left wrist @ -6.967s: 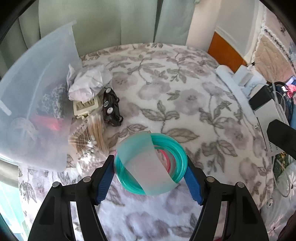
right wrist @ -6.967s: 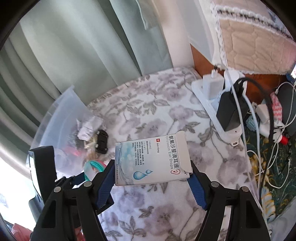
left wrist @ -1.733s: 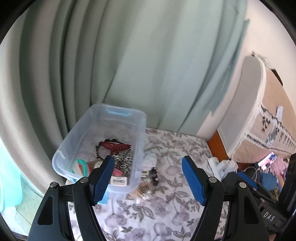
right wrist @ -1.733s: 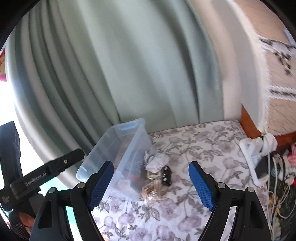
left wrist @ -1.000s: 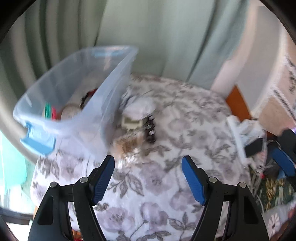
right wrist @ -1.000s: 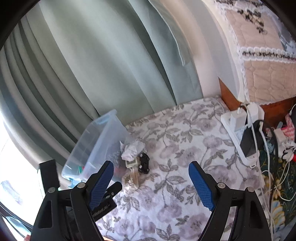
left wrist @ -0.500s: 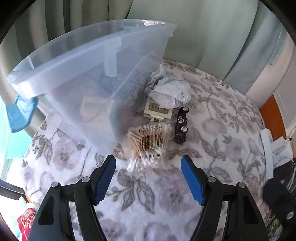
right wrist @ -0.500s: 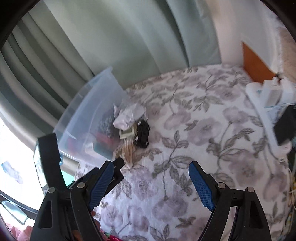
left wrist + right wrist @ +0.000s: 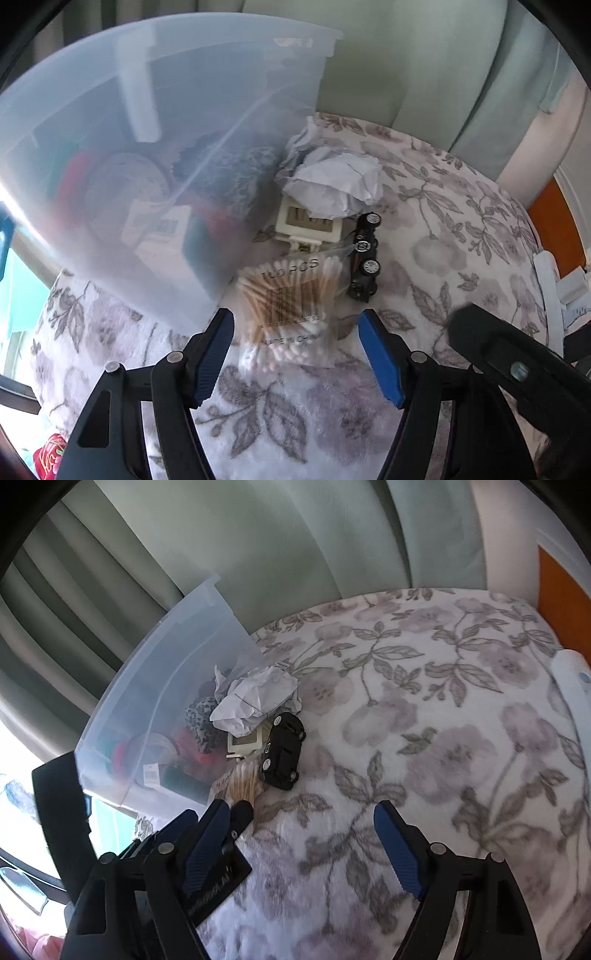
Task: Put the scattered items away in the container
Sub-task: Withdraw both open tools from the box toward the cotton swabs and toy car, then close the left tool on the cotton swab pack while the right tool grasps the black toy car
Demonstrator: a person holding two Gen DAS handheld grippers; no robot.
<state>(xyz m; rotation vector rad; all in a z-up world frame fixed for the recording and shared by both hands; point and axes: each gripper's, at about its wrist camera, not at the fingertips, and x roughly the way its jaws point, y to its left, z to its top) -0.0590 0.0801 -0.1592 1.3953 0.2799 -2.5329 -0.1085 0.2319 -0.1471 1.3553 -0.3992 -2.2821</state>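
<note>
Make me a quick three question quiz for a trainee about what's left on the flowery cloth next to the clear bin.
1. True or false: the bag of cotton swabs lies just ahead of the left hand-held gripper, not yet pinched.
2. What rests on the small white clock? A) crumpled paper B) a spoon C) a mug
3. Fill in: the black toy car sits outside the ____.

Key: 1 true; 2 A; 3 clear bin.
</note>
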